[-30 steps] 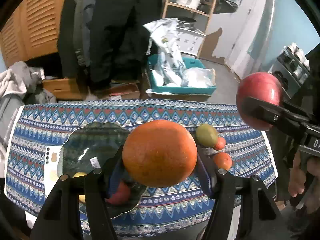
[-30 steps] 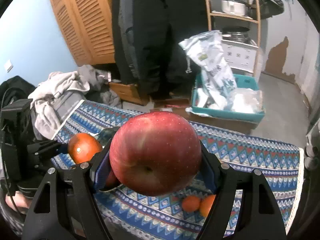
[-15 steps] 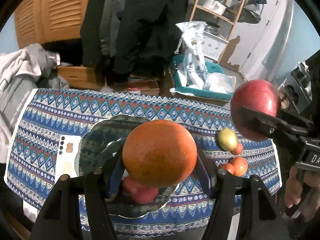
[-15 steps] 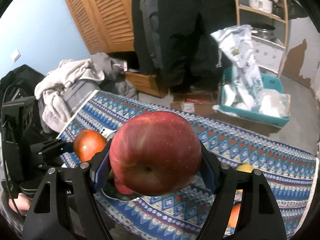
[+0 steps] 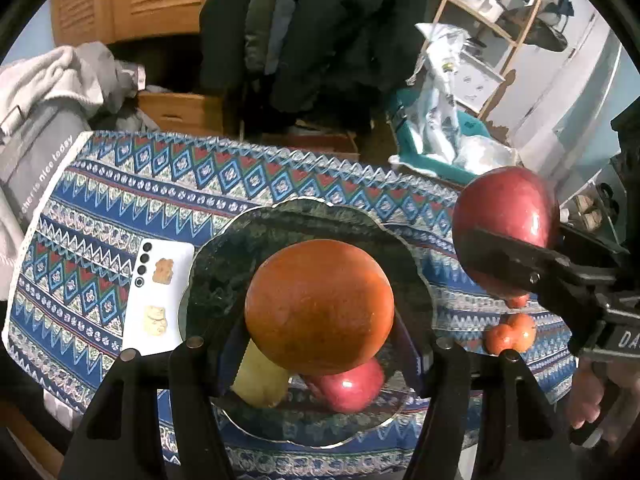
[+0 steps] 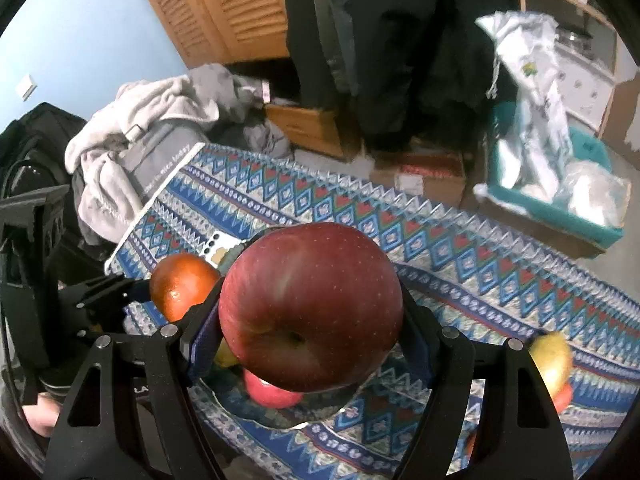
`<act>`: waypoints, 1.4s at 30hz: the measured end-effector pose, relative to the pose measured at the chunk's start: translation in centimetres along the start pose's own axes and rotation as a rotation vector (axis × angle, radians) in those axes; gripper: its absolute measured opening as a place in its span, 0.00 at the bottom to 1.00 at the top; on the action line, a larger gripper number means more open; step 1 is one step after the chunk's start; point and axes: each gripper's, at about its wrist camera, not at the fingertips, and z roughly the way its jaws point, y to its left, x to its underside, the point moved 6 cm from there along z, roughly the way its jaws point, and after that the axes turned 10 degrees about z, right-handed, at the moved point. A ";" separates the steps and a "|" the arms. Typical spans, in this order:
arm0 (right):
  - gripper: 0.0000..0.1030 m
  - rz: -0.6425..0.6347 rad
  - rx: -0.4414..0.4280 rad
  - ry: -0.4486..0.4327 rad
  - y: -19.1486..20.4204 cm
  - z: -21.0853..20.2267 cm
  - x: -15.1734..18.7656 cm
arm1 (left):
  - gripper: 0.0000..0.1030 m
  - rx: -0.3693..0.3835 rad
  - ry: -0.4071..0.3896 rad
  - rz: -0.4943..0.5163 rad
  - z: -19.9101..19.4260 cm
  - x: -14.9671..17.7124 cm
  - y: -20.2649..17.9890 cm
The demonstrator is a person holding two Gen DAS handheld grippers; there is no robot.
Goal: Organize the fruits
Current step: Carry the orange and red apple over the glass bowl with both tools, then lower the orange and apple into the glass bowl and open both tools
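My left gripper [image 5: 320, 352] is shut on a large orange [image 5: 319, 306] and holds it above a dark glass plate [image 5: 280, 232]. A yellow fruit [image 5: 262, 382] and a red apple [image 5: 350, 386] lie on the plate under it. My right gripper [image 6: 308, 344] is shut on a big red apple [image 6: 310, 306], held above the plate's right side; it also shows in the left wrist view [image 5: 506, 224]. The orange shows in the right wrist view [image 6: 182, 290].
The plate sits on a blue patterned tablecloth [image 5: 120, 200]. A white phone [image 5: 158, 300] lies left of the plate. Small orange fruits [image 5: 510, 332] and a yellow-green fruit [image 6: 552, 364] lie right of the plate. Clothes, boxes and a teal bin stand behind the table.
Both grippers have moved left over the table with their fruits. The orange now hangs over the plate's middle, and the red apple has come closer to the plate.
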 end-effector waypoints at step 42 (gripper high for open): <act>0.76 0.109 0.012 0.227 -3.3 8.7 4.7 | 0.65 0.002 0.168 -0.081 6.3 2.9 2.8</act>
